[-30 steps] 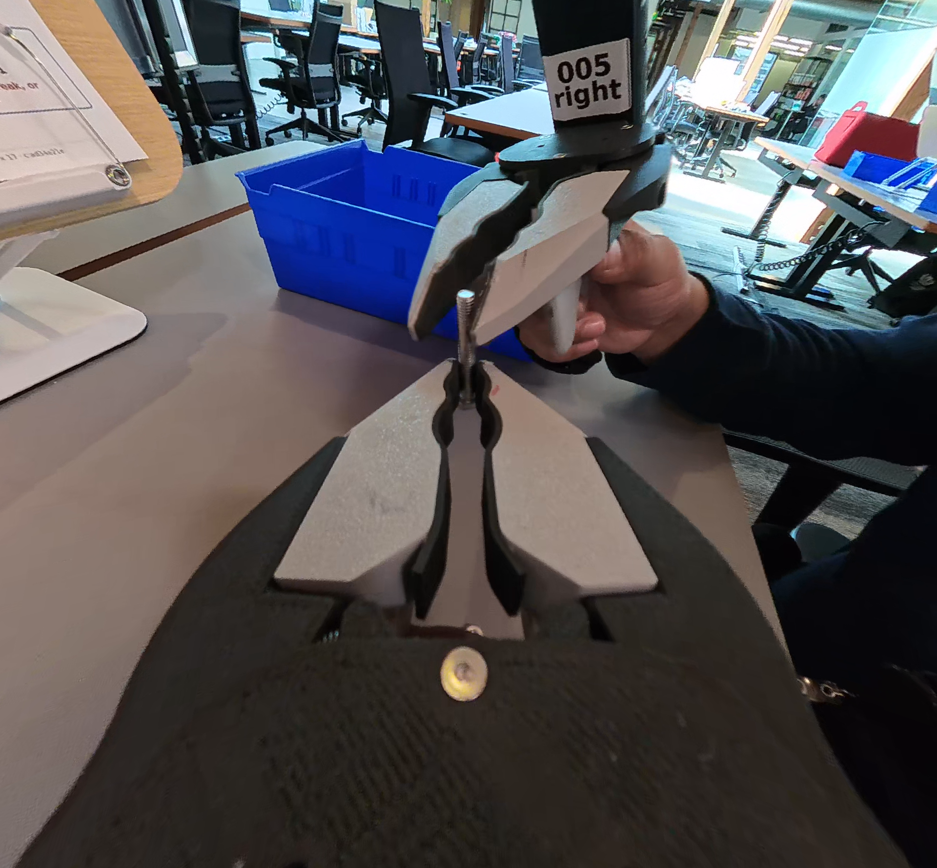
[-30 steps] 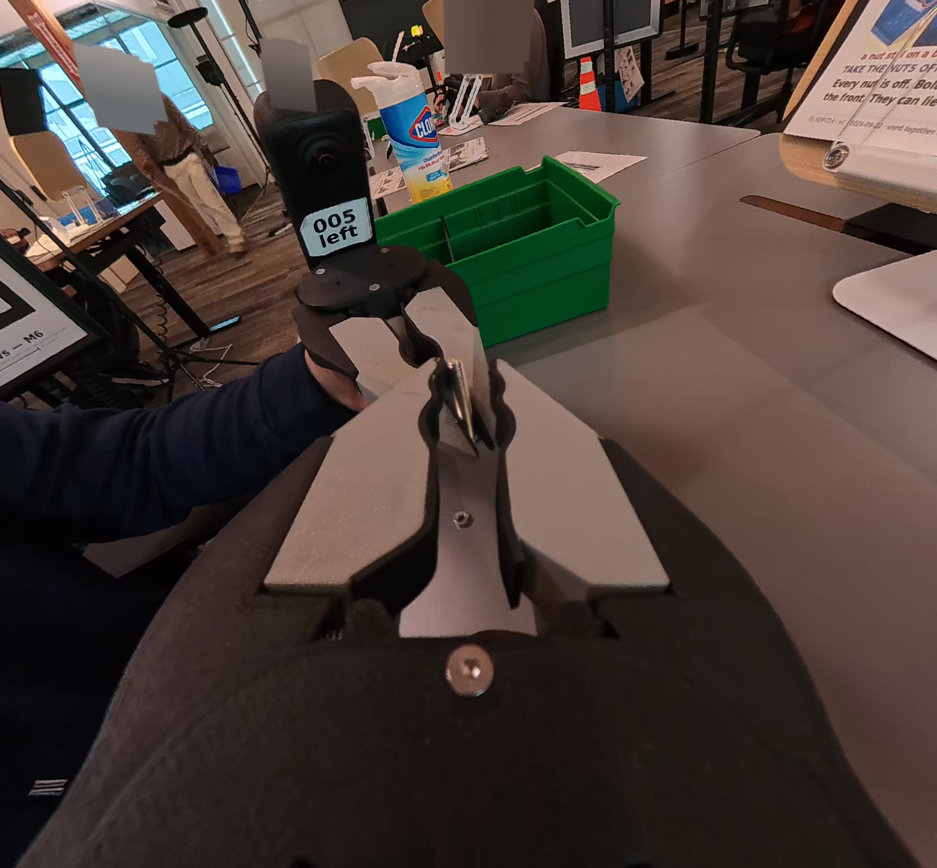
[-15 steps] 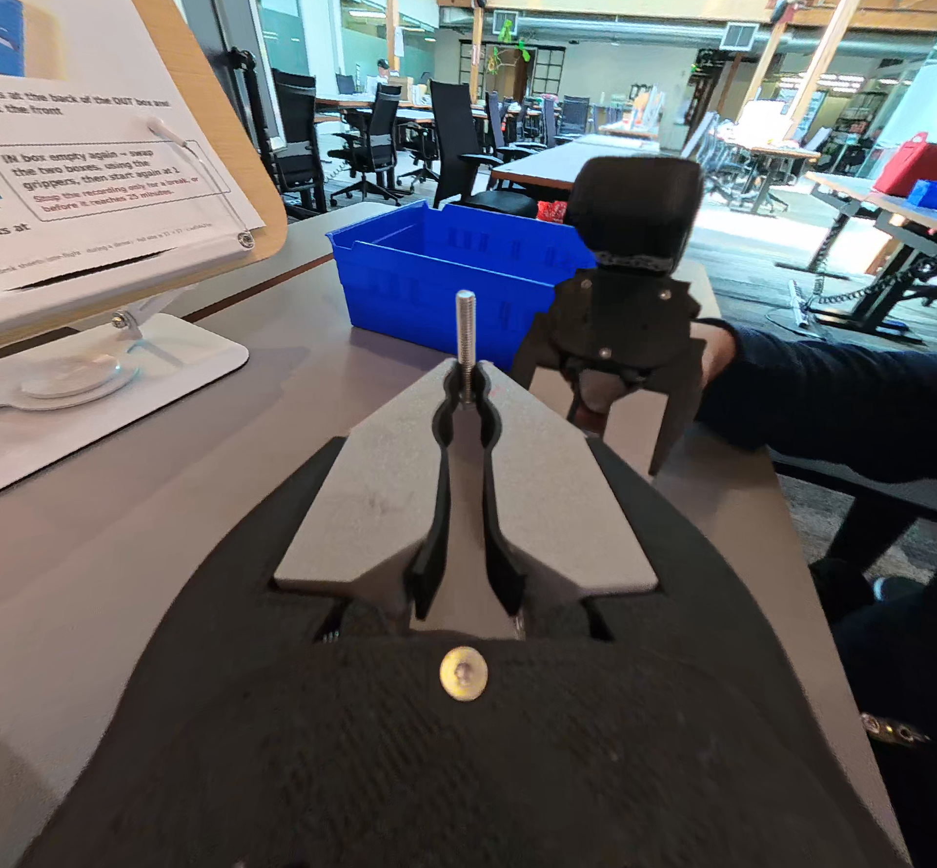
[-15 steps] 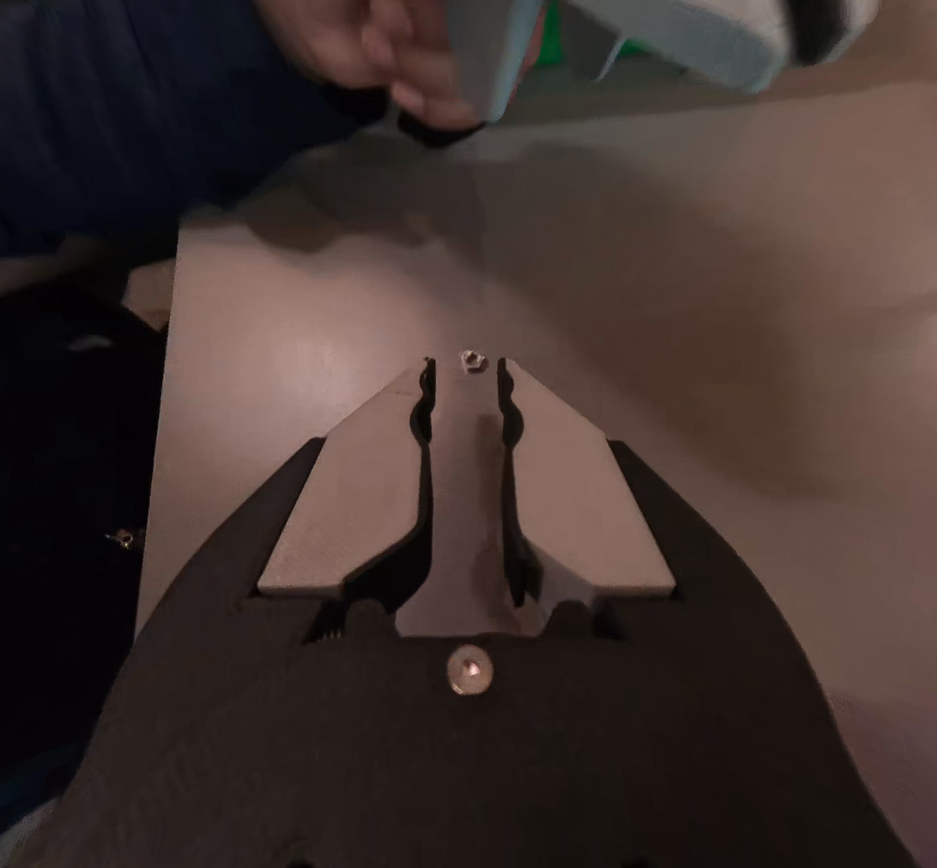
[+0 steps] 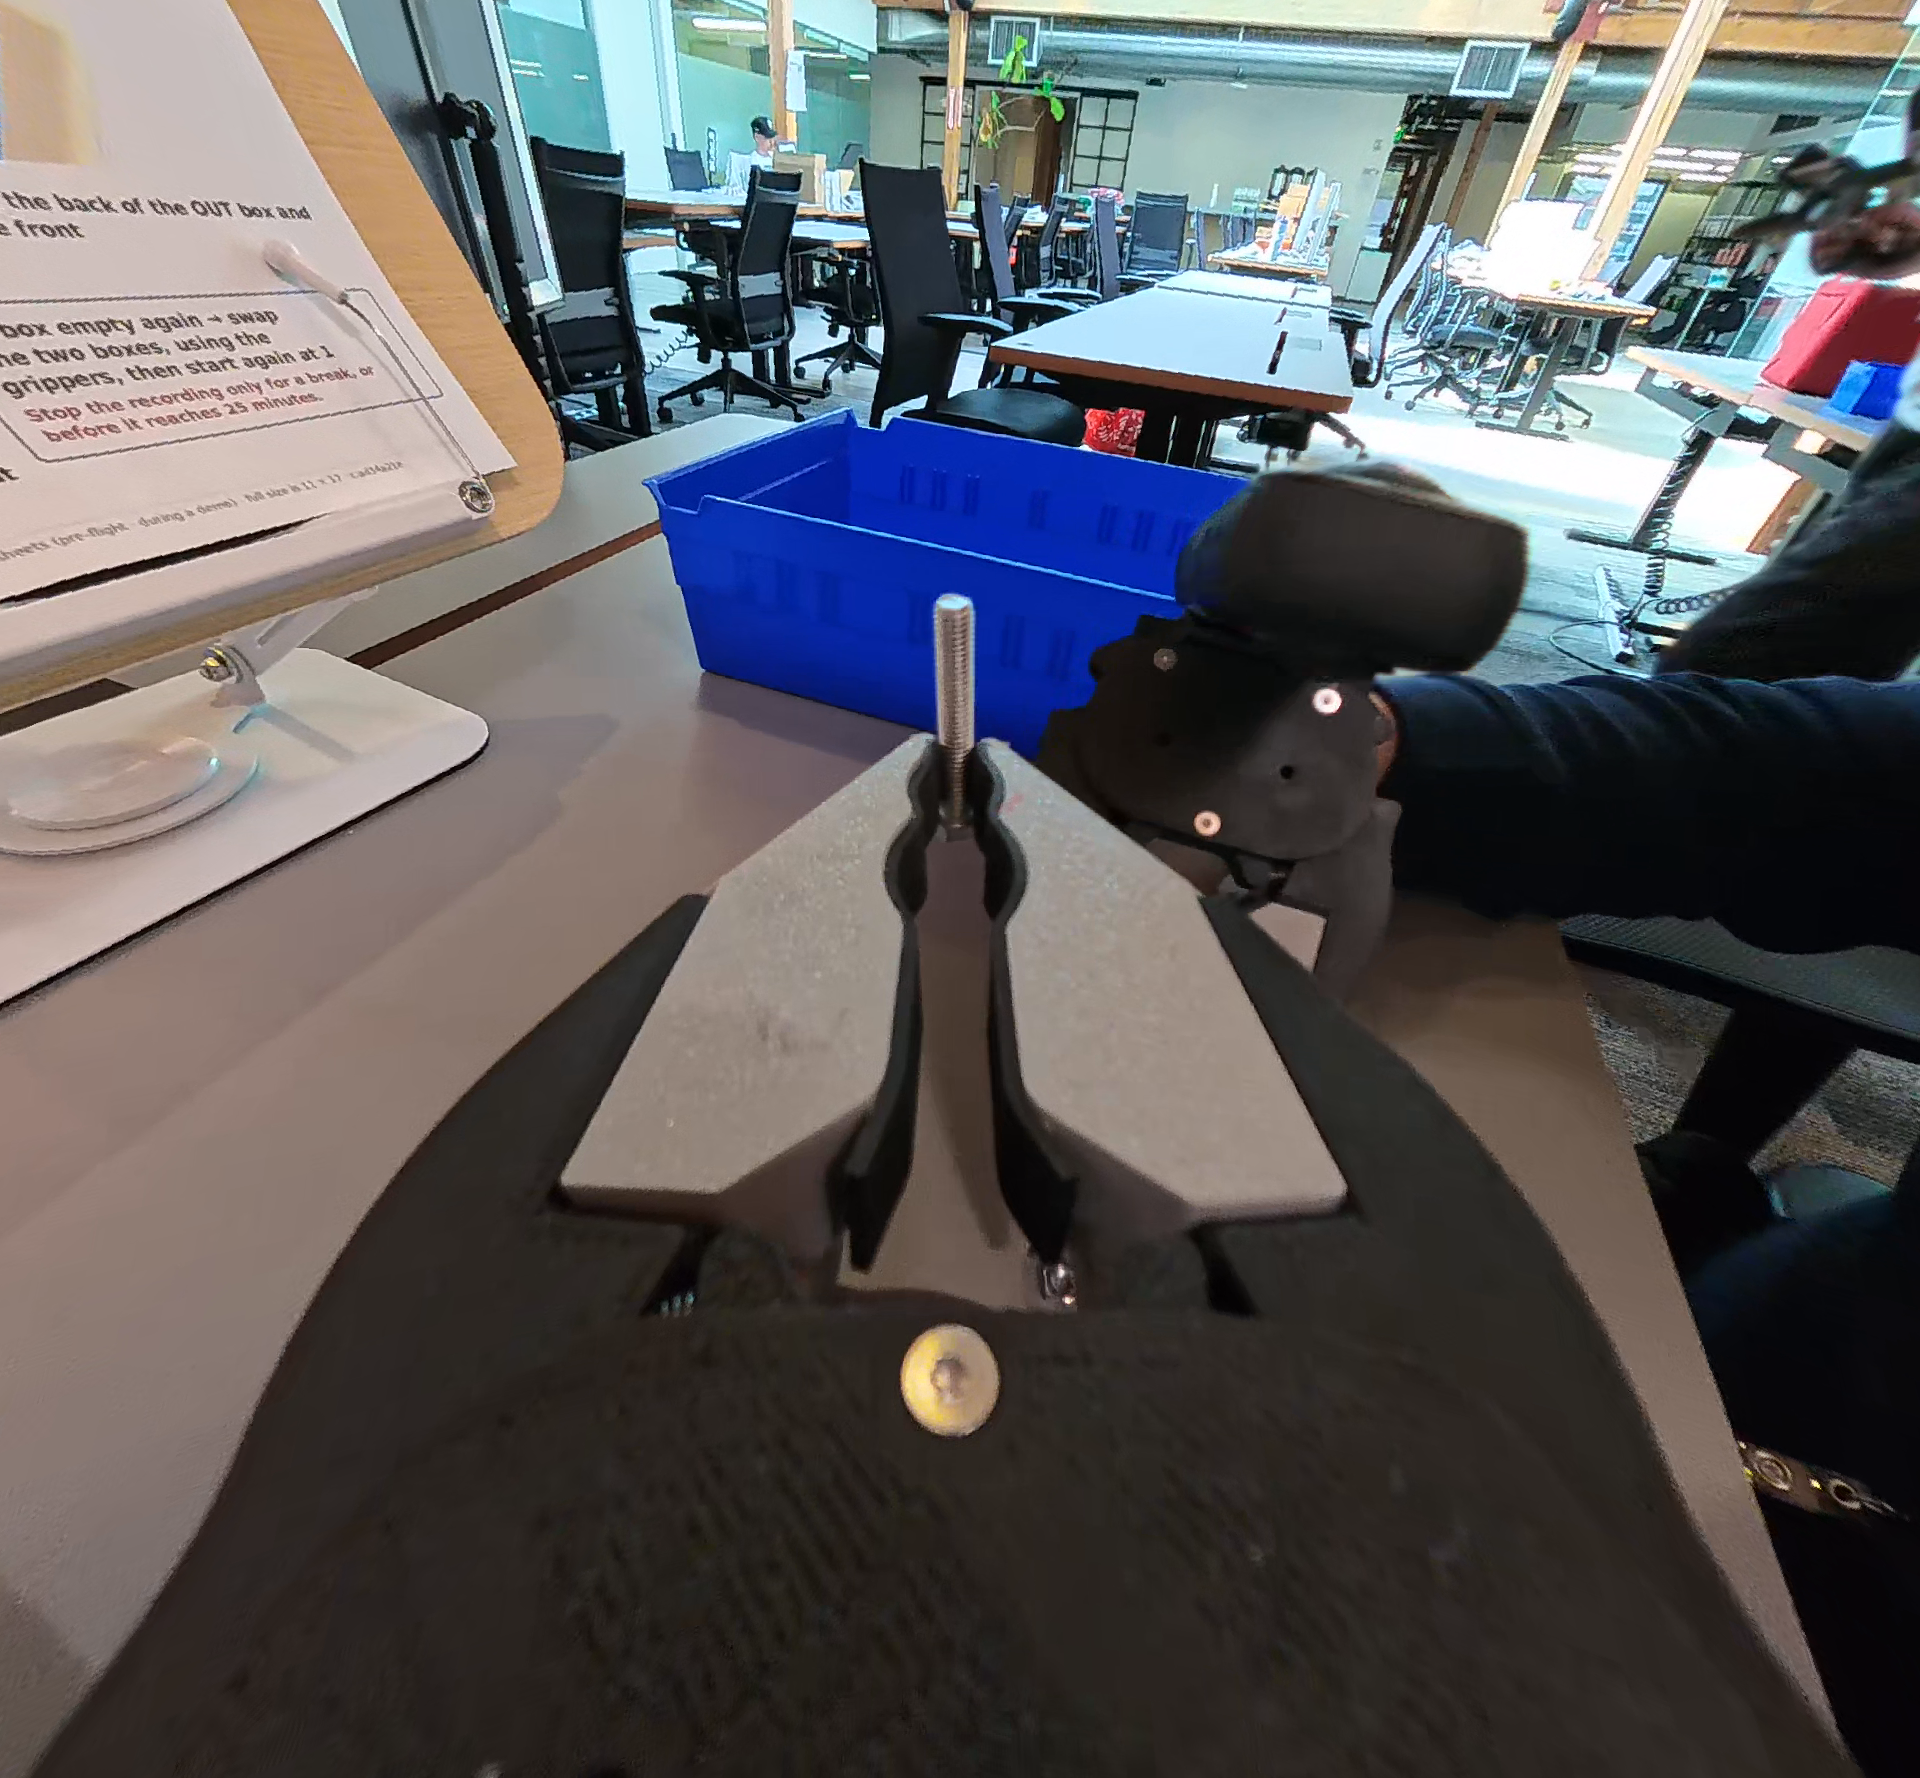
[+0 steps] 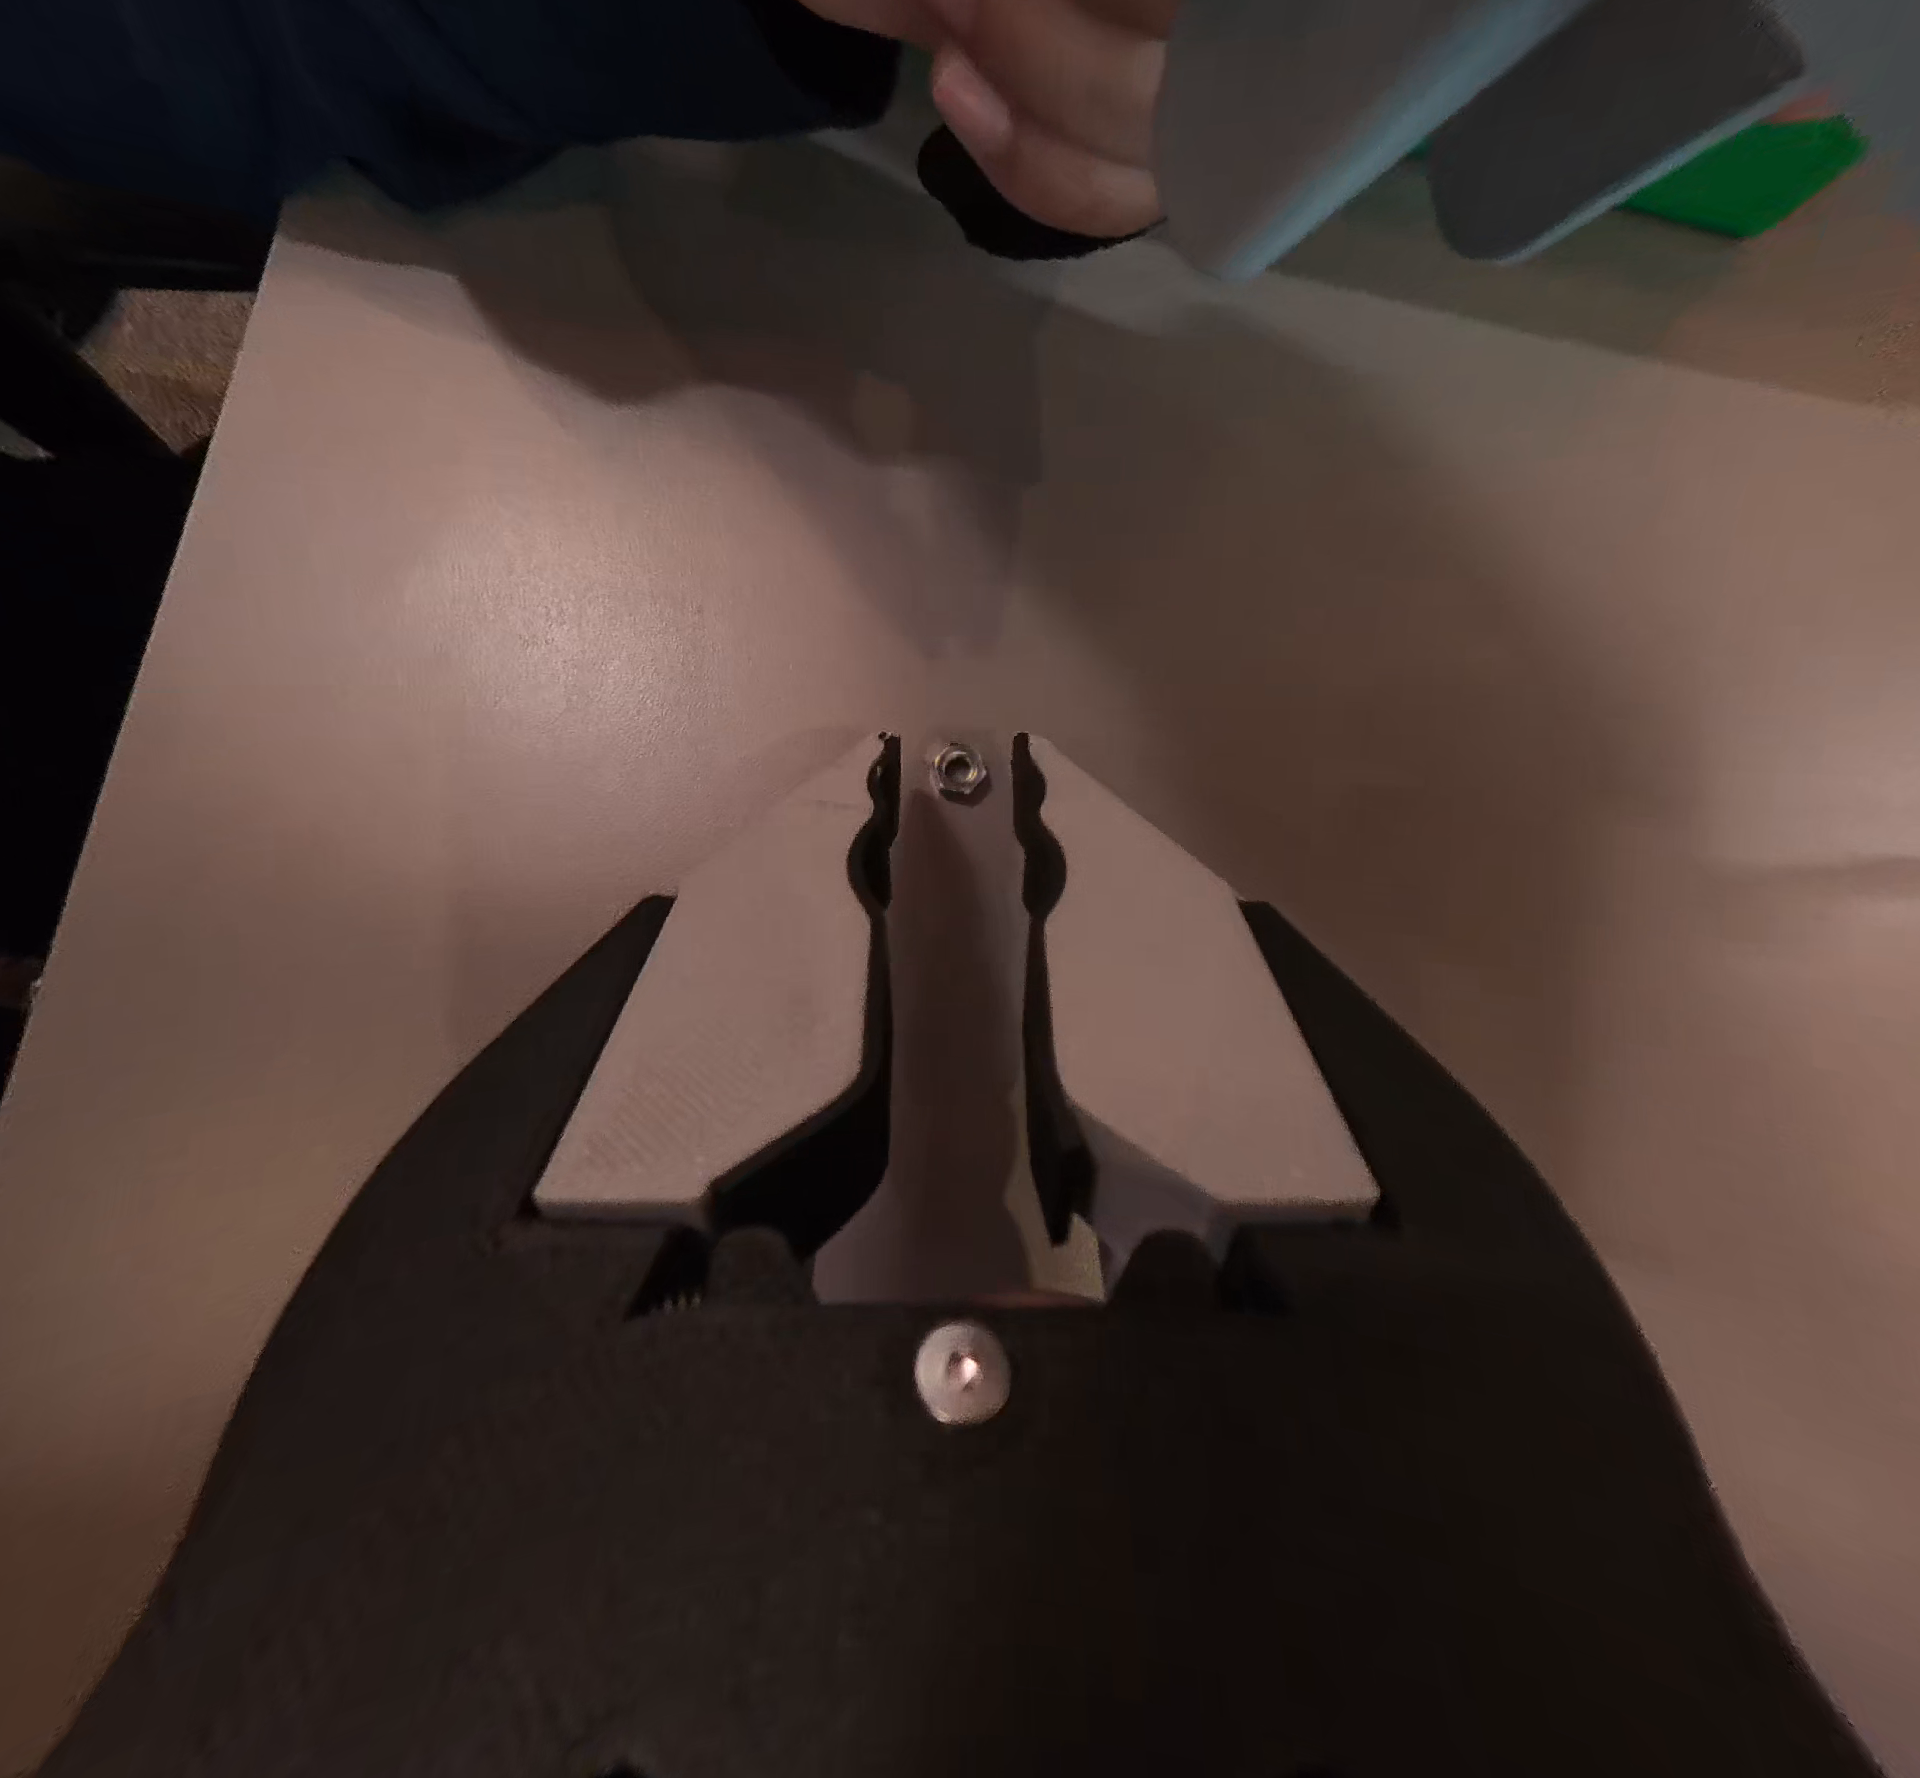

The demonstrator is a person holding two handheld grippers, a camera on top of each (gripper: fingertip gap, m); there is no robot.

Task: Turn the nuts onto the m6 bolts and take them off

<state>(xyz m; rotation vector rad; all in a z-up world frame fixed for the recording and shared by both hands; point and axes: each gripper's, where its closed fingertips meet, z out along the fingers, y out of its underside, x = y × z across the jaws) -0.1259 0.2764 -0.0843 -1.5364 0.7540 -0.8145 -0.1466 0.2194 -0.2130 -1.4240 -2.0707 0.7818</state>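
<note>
Between the tips of the left gripper (image 5: 951, 783) stands the bolt (image 5: 953, 679), pinched low on its shank by closed fingers (image 5: 831, 949) so that its long axis runs upright and the threaded end points up, bare, with the head hidden below the tips. Beyond it on the grey table (image 5: 312, 949) sits a blue bin (image 5: 914, 565), and to the far left a paper sheet on a stand (image 5: 208, 274). Just right of the bolt, the right gripper (image 6: 951, 757) points down at the table, held by a person in a dark sleeve (image 5: 1621, 783). Its own view shows its fingers (image 6: 1143, 949) parted, the tips straddling a small hex nut (image 6: 959, 772) that lies flat on the table with its hole facing up; no contact with the nut can be made out. The nut looks light, hard and smooth, likely to skid or flip if caught off-centre, so the safest hold is probably across two opposite flats, squarely in the tips. The bolt is stiff steel and its threads should give grip, though a hold so low may let it tilt under side load. A green bin (image 6: 1766, 180) shows at the far right edge.
</note>
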